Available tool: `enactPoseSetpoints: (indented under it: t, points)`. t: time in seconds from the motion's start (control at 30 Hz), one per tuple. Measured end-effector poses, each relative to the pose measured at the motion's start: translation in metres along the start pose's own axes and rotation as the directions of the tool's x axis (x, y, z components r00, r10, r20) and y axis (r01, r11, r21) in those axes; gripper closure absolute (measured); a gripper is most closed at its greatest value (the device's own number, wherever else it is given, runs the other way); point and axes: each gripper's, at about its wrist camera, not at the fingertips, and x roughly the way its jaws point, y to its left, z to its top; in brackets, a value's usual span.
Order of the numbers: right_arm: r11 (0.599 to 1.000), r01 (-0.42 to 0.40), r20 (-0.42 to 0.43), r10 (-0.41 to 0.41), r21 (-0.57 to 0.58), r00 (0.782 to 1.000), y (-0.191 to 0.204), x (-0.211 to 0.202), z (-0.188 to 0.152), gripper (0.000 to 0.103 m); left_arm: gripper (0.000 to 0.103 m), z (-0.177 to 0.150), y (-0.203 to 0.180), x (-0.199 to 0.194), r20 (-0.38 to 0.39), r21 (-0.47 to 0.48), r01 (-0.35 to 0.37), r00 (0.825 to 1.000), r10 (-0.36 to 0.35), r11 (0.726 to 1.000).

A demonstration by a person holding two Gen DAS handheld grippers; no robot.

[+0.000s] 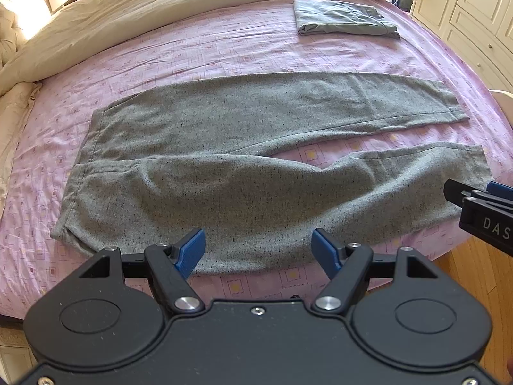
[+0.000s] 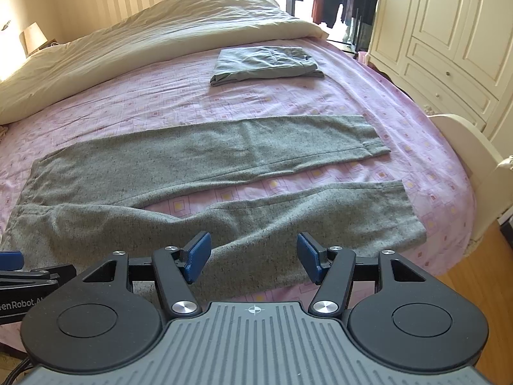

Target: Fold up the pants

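Note:
Grey speckled pants lie spread flat across the pink bed sheet, waistband to the left, both legs running right with a gap between them; they also show in the right wrist view. My left gripper is open and empty, over the near edge of the near leg close to the hip. My right gripper is open and empty, over the near edge of the near leg farther toward the hem. The right gripper also shows at the right edge of the left wrist view.
A folded grey garment lies on the far right of the bed, also in the right wrist view. A cream duvet is bunched along the far side. White wardrobes stand to the right, and a bed footboard.

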Motion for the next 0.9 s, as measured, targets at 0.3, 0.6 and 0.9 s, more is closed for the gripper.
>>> enactPoseSetpoints:
  t: [0.3,0.6,0.9]
  points:
    - [1.000,-0.012,0.000,0.012,-0.010,1.000,0.004,0.000,0.001,0.045,0.028,-0.001,0.000,-0.002,-0.003,-0.007,-0.011,1.000,0.011,1.000]
    - [1.000,-0.019,-0.002,0.019,-0.015,1.000,0.010,0.002,0.000,0.045,0.028,0.000,0.004,-0.001,-0.008,-0.016,-0.013,1.000,0.012,1.000]
    - [0.999,-0.024,-0.009,0.023,-0.023,1.000,0.014,0.003,-0.001,0.045,0.028,0.000,0.009,0.000,-0.012,-0.026,-0.014,1.000,0.014,1.000]
